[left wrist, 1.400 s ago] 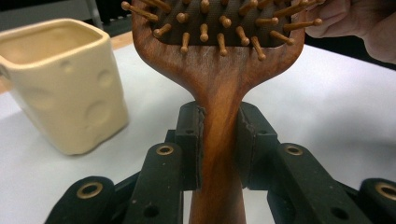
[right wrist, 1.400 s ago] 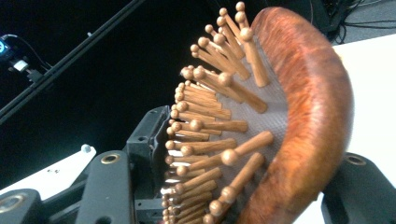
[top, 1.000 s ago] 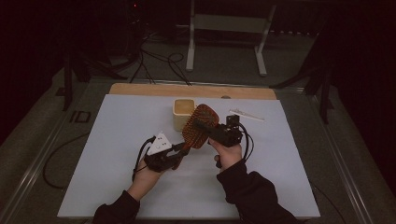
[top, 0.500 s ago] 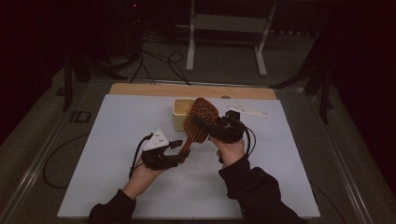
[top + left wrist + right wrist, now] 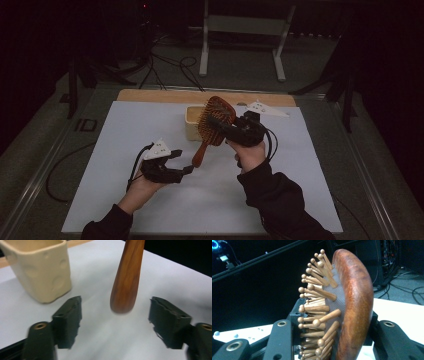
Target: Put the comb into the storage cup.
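**Hairbrush handed over to the right gripper**

The wooden hairbrush (image 5: 214, 124) is held above the tabletop (image 5: 125, 130), in front of the cream cup (image 5: 192, 127). Its head is clamped by the right gripper (image 5: 227, 125), so the handle hangs free, tilted down. The left gripper (image 5: 186, 169) is seen just below the handle, its jaws having just been opening, spread either side without touching, apparently to release it.

The left gripper (image 5: 187, 169) lets go: its jaws have just been opening, and the hairbrush (image 5: 214, 125) handle now hangs free between them. The right gripper (image 5: 220, 125), clamped on the brush head, lifts it higher above the tabletop (image 5: 300, 165).
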Tool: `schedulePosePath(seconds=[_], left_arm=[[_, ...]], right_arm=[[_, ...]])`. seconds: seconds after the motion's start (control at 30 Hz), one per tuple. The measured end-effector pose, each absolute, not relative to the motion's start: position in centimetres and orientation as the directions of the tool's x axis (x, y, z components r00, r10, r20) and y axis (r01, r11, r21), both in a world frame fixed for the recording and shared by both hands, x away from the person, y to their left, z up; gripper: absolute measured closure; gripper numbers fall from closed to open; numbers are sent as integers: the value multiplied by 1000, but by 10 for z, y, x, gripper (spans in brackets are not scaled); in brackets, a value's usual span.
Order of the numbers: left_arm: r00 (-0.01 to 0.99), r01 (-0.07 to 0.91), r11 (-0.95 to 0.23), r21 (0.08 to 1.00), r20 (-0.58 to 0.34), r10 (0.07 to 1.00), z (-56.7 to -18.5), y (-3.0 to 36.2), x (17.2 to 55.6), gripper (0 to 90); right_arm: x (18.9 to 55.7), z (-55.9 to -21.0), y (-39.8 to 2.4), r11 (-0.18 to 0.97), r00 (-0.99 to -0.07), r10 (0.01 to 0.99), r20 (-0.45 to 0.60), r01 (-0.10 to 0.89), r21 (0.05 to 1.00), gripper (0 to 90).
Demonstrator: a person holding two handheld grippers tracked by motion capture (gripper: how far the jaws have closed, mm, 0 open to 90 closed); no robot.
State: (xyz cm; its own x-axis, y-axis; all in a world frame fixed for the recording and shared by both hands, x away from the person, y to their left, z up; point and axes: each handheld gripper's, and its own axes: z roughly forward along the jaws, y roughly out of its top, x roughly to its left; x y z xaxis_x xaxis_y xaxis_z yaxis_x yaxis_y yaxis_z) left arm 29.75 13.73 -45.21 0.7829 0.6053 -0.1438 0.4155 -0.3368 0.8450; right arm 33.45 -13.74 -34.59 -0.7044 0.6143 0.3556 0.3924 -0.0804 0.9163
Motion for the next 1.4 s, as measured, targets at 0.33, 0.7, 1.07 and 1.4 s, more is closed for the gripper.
schedulePosePath(seconds=[0.33, 0.7, 1.07, 1.4], left_arm=[[779, 439, -350, 827, -157, 607, -461, 156, 287, 115], [781, 439, -312, 843, -187, 596, -472, 175, 269, 1], [775, 421, -263, 868, -193, 602, -482, 196, 252, 0], [762, 397, -254, 882, -163, 626, -494, 209, 241, 0]], right_arm=[[343, -335, -134, -61, -719, 610, 332, 375, 925, 527], [352, -323, -132, -53, -728, 612, 311, 354, 934, 526], [362, -312, -129, -37, -732, 618, 287, 338, 941, 525], [380, -300, -125, -29, -727, 630, 273, 329, 944, 524]])
